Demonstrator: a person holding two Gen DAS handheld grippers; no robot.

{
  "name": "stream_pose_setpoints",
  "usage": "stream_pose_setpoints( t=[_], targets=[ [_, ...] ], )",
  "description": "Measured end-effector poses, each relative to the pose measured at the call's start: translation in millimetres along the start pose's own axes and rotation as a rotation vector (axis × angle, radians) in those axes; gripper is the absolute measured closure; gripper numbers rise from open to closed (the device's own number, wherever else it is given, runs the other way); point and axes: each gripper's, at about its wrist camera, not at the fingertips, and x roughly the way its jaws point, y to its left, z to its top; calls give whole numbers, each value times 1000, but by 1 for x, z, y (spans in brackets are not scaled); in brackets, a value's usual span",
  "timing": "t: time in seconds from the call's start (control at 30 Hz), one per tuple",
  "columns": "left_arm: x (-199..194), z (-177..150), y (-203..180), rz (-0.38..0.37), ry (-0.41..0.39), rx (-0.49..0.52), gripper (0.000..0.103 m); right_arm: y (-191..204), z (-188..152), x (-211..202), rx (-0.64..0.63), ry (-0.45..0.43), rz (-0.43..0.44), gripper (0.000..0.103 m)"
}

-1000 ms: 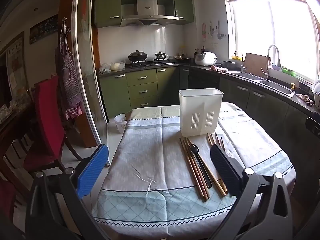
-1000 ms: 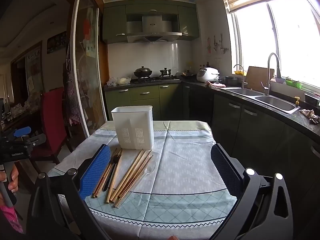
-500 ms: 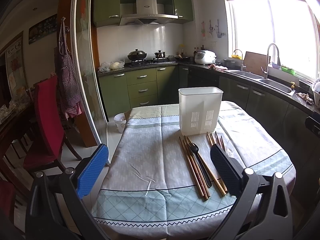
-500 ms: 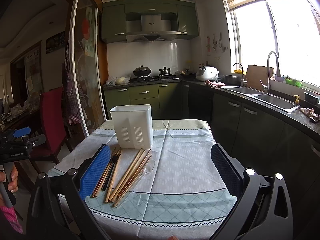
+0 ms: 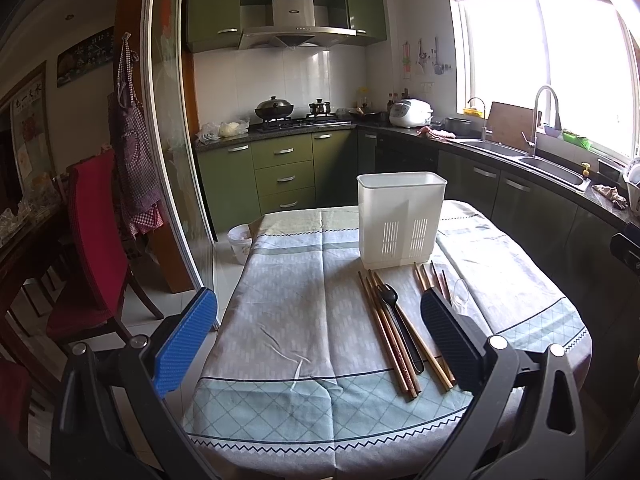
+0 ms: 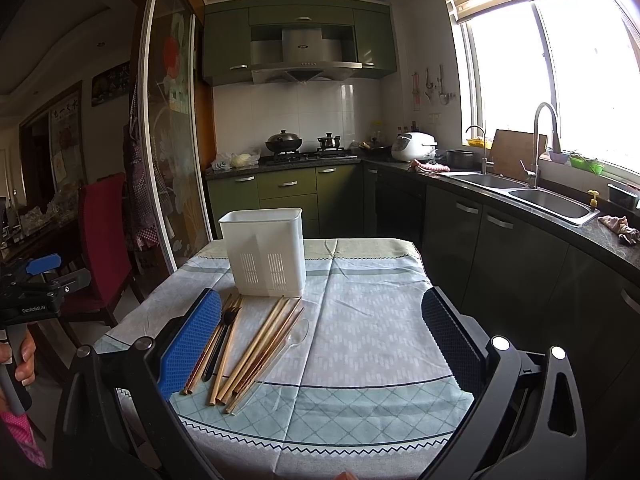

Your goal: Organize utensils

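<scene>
Both your grippers, left gripper (image 5: 316, 344) and right gripper (image 6: 320, 344), hang wide apart, empty. Those thin wooden chopsticks (image 6: 256, 348) are light, stiff and slippery, so pinch them mid-length, then drop them in the white slotted plastic holder (image 6: 264, 252).

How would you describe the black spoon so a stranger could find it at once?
Start at the white slotted holder standing on the tablecloth. Just in front of it lie rows of wooden chopsticks. The black spoon lies among them, the only dark utensil.

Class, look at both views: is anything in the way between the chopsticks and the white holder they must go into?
Nothing visible. The chopsticks lie on the cloth just in front of the holder, whose top is open. Both grippers are open and hold nothing.
</scene>
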Motion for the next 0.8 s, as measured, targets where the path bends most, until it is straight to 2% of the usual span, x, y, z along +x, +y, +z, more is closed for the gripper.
stream_pose_setpoints(
  t=[0.8],
  targets=[
    [5,-7,-1,3,6,5,6,-1,-1,1,1,4,0,4]
  ],
)
